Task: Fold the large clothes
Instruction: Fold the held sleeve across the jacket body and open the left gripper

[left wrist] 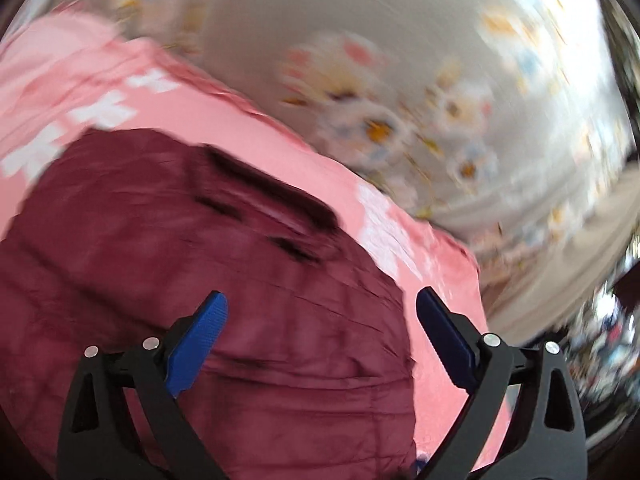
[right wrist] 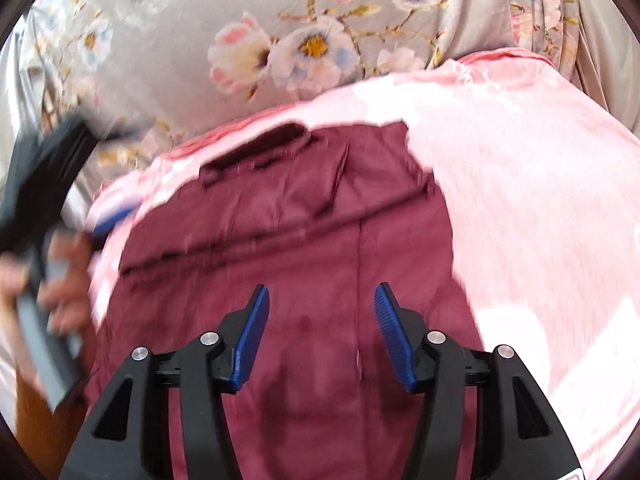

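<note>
A dark maroon garment (left wrist: 200,300) lies spread with creases on a pink blanket (left wrist: 224,116); it also shows in the right wrist view (right wrist: 320,220), with a folded ridge near its far edge. My left gripper (left wrist: 322,300) is open and empty just above the maroon cloth; the view is blurred. My right gripper (right wrist: 321,292) is open and empty over the middle of the garment. The left gripper (right wrist: 114,220) and the hand holding it appear blurred at the left edge of the right wrist view.
The pink blanket (right wrist: 520,200) with white patches lies on a grey floral bedsheet (right wrist: 200,20), which also shows in the left wrist view (left wrist: 400,80). Blurred room clutter (left wrist: 600,340) shows at the far right.
</note>
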Demonstrator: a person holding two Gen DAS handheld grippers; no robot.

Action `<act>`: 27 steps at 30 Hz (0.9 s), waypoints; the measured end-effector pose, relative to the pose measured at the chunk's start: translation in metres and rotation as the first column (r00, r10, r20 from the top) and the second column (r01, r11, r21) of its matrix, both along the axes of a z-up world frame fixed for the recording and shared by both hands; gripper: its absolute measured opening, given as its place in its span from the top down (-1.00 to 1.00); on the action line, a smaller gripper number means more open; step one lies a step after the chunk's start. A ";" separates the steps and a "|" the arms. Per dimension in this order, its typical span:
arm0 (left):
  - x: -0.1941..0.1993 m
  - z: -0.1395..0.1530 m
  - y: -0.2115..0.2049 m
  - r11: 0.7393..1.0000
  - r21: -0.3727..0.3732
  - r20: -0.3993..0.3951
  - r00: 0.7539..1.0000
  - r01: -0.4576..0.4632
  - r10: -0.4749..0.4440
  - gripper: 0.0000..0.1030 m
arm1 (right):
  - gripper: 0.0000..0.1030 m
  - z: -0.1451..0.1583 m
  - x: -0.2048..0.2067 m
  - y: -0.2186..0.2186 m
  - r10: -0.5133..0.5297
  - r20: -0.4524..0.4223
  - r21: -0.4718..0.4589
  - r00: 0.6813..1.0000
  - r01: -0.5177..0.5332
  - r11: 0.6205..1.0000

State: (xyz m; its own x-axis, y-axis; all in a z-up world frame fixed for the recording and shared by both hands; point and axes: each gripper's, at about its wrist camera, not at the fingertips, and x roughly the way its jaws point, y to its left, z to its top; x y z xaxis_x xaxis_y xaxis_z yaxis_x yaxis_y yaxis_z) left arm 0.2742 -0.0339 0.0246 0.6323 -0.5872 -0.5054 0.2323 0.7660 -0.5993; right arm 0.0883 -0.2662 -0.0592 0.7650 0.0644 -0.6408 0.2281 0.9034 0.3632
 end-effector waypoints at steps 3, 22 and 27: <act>0.012 -0.012 0.064 0.993 -0.012 -0.064 0.991 -0.114 0.113 -0.79 | -0.13 0.005 0.029 -0.010 -0.015 0.011 0.005 1.000 0.015 1.000; 0.083 -0.109 0.187 0.914 -0.188 -0.375 0.887 -0.360 0.272 0.14 | 0.94 -0.016 0.128 -0.030 -0.015 -0.026 0.146 1.000 0.019 0.989; 0.096 -0.101 0.185 0.924 -0.081 -0.337 0.883 -0.373 0.326 0.41 | 0.94 0.018 0.122 -0.041 -0.041 0.081 0.151 0.996 0.028 0.988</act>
